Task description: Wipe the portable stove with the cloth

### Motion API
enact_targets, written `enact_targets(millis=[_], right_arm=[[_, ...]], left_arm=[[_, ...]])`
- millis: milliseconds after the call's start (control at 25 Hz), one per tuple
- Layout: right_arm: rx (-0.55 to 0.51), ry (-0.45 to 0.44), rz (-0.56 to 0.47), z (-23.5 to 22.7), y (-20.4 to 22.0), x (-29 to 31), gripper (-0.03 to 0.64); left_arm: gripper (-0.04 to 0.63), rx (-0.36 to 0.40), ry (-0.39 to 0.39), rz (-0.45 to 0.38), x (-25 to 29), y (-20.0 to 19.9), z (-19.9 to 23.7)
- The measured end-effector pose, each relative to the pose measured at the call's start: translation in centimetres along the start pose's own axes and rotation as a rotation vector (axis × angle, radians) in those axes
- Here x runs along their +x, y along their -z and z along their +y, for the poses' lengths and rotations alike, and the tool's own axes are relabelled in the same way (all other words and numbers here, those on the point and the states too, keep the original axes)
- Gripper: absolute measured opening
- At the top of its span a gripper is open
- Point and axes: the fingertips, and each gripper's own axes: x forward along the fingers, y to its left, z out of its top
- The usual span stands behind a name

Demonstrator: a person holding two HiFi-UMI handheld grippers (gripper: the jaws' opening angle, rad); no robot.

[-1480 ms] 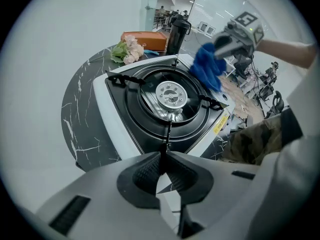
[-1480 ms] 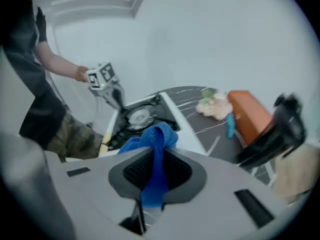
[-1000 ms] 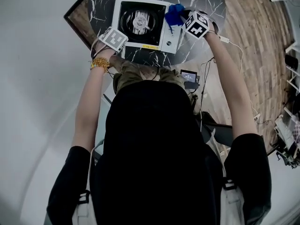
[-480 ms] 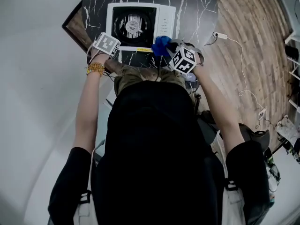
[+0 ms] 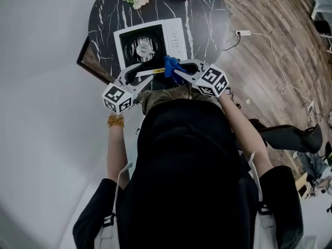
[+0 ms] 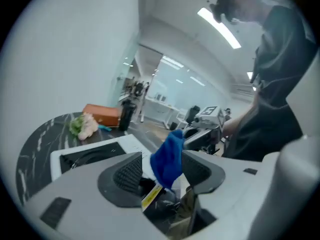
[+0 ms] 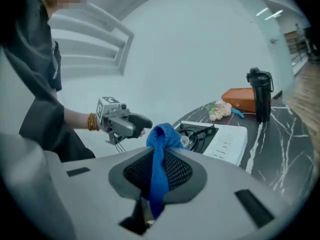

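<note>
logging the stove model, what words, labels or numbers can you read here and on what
Nothing readable.
Yellow strip label on the white portable gas stove's front edge: print too small.
Control-panel markings: blurred.
Black-and-white square-marker cubes: patterns, no letters.

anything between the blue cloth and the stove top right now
Nothing visible. The blue cloth, pinched in the right gripper, hangs at the near edge of the portable stove, and the burner and white top lie bare.
</note>
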Motion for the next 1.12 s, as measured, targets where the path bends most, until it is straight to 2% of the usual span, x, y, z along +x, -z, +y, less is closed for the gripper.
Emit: enact_targets(millis=[160, 240, 320, 360, 400, 480, 560, 640, 760, 840, 920, 1000, 1120], right_arm=[[0.177, -0.063, -0.173, 1.5, -3.8, 0.8, 0.032], [0.267, -0.055, -0.252, 1.3, -5.3, 1.2, 0.032], [0.327, 0.027, -0.309, 0.0, -5.8, 0.7, 0.040], [0.341, 0.093, -0.323, -0.7, -5.5, 0.3, 0.069], [0.343, 0.168, -0.323, -1.3, -4.9, -0.2, 0.072], [0.329, 0.306, -0.294, -2.1, -3.4, -0.9, 0.072], [0.330, 0.395, -0.262, -2.1, -2.2, -0.8, 0.072], [0.353, 0.450, -0.248, -1.5, -1.4, 0.3, 0.072], [0.336, 0.483, -0.202, 0.0, -0.8, 3.2, 0.072], [0.270, 0.487, -0.147, 1.3, -1.0, 5.0, 0.072], [0.222, 0.501, -0.121, 2.1, -1.3, 6.0, 0.072], [0.218, 0.515, -0.130, 2.5, -1.0, 6.7, 0.072], [0.202, 0.532, -0.122, 2.6, -0.7, 7.5, 0.072]], left_arm=[[0.279, 0.159, 0.269, 0.002, 4.1, -2.1, -5.2], [0.291, 0.244, 0.305, 0.018, 5.4, -2.9, -5.0], [0.158, 0.337, 0.285, 0.052, 5.7, -3.7, -2.8], [0.064, 0.365, 0.259, 0.067, 5.7, -4.1, -1.1], [0.051, 0.386, 0.221, 0.085, 5.7, -4.7, 1.1], [0.046, 0.436, 0.140, 0.164, 6.8, -5.5, 6.2], [0.044, 0.486, 0.094, 0.279, 9.2, -5.5, 11.1], [0.044, 0.535, 0.076, 0.390, 12.0, -4.7, 14.4], [0.044, 0.668, 0.033, 0.555, 15.4, -2.4, 17.1], [0.038, 0.716, 0.017, 0.584, 16.8, -1.6, 18.0], [0.034, 0.697, 0.034, 0.578, 17.2, -1.6, 18.3], [0.032, 0.683, 0.065, 0.578, 17.1, -1.6, 18.3], [0.031, 0.709, 0.085, 0.620, 16.5, -1.2, 18.6]])
